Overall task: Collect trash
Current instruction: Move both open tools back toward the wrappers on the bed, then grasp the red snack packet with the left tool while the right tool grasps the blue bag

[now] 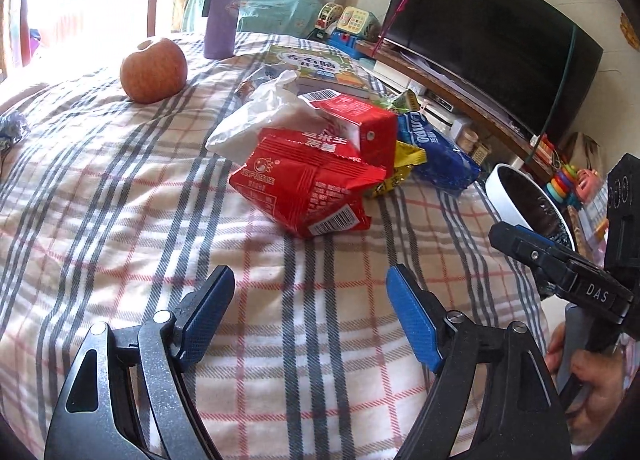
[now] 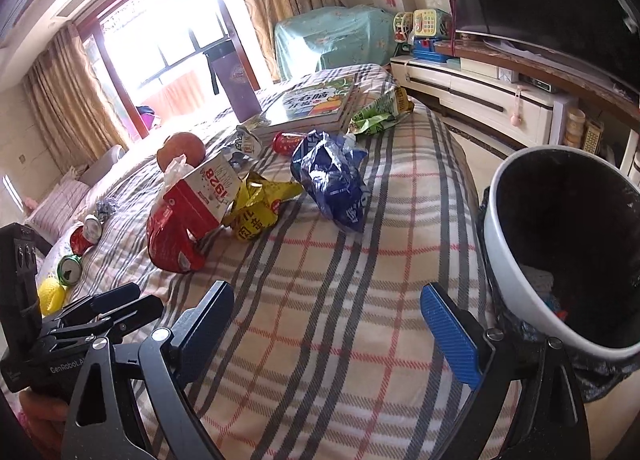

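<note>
On the plaid blanket (image 1: 120, 219), ahead of my wide-open, empty left gripper (image 1: 308, 316), I see the red snack bag (image 1: 304, 187): light, crinkly, best pinched at its crimped edge

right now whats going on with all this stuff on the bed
A person holds a hand-held gripper in each hand over a plaid-covered bed. Both the left hand-held gripper and the right hand-held gripper are open and empty. A heap of trash sits ahead untouched: a red snack bag, a red carton, a yellow wrapper and a blue bag. The white bin waits beside the bed.
</note>
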`<state>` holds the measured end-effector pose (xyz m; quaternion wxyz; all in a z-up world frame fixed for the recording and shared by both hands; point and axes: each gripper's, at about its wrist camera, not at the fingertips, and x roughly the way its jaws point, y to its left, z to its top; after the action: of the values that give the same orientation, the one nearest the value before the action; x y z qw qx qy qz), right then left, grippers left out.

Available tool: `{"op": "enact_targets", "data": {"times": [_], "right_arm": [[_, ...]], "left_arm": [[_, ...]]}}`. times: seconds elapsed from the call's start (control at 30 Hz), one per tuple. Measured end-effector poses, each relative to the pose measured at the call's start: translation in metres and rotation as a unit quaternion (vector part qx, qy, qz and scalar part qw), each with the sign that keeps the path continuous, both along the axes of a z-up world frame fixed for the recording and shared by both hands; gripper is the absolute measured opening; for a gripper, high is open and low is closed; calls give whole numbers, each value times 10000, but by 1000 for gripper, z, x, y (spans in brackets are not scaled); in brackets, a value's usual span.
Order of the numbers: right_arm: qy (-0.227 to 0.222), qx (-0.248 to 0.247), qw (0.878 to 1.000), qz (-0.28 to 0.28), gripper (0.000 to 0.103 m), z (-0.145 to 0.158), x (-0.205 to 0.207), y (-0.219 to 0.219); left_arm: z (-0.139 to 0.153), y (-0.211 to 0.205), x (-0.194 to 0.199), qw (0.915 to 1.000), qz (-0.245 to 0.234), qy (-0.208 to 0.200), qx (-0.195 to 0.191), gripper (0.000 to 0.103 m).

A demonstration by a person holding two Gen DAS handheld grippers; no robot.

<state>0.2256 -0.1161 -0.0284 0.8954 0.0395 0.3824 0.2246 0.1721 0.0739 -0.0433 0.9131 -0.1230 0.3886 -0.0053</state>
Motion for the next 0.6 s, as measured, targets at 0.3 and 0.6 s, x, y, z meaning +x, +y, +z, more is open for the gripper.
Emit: {"op": "enact_targets", "data": {"times": [0.3, 0.6], "right_arm": [[-85, -229, 9997, 31, 96, 0, 31, 17], [-216, -184, 9996, 73, 95, 4, 57, 29]], "left_arm": [[-1, 11, 25, 9999, 101, 41, -3, 84], [1, 17, 40, 10000, 56, -56, -43, 84]]}}
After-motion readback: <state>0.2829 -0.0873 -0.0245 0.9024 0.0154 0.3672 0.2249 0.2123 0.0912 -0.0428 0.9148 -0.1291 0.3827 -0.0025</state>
